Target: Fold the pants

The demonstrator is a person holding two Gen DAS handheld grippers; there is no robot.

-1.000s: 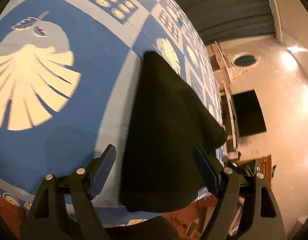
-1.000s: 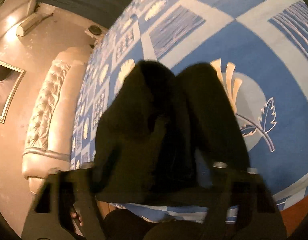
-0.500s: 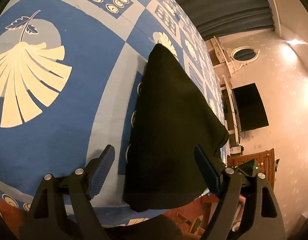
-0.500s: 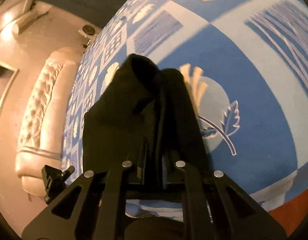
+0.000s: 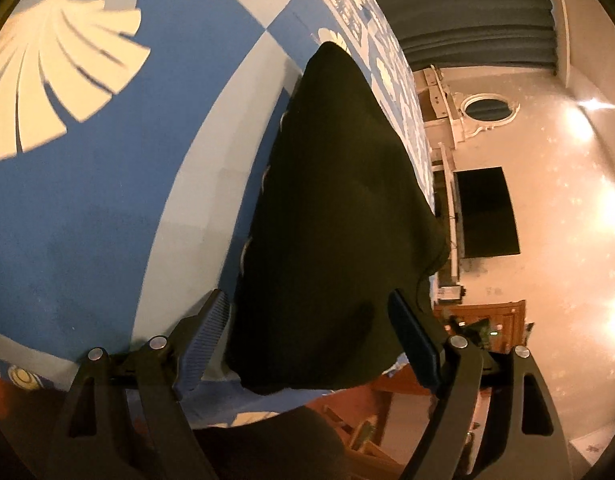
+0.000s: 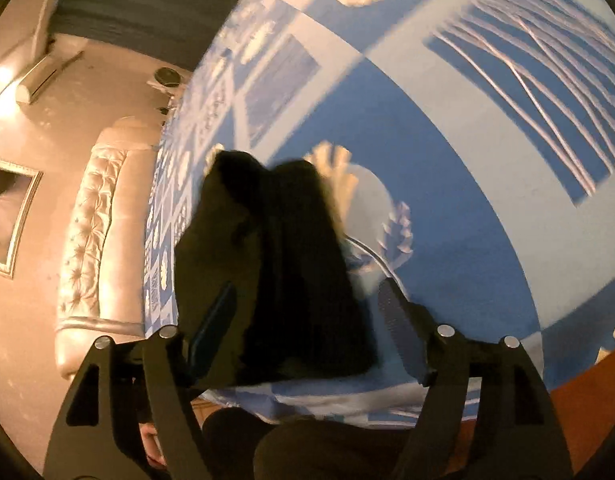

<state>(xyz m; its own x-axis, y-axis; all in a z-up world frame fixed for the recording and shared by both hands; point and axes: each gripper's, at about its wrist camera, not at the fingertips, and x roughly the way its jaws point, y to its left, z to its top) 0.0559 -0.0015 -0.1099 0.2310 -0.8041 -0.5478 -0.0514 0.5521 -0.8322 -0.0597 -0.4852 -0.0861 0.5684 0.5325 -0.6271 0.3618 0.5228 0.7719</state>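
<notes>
The black pants [image 5: 335,216] lie folded in a long heap on the blue patterned bedspread [image 5: 107,208], near its front edge. My left gripper [image 5: 311,332] is open, its jaws standing either side of the near end of the pants without gripping. In the right wrist view the pants [image 6: 275,268] show as a dark bundle with a crease down the middle. My right gripper [image 6: 307,328] is open and empty, jaws apart around the near end of the bundle.
The bedspread [image 6: 447,160] covers a wide bed. A tufted headboard [image 6: 95,224] stands at the left in the right wrist view. A dark TV screen [image 5: 487,212] and wooden furniture [image 5: 479,324] stand beyond the bed's edge in the left wrist view.
My right gripper was shut on the pants half a second ago and has opened, letting them go. The left gripper stayed open and shifted slightly.
</notes>
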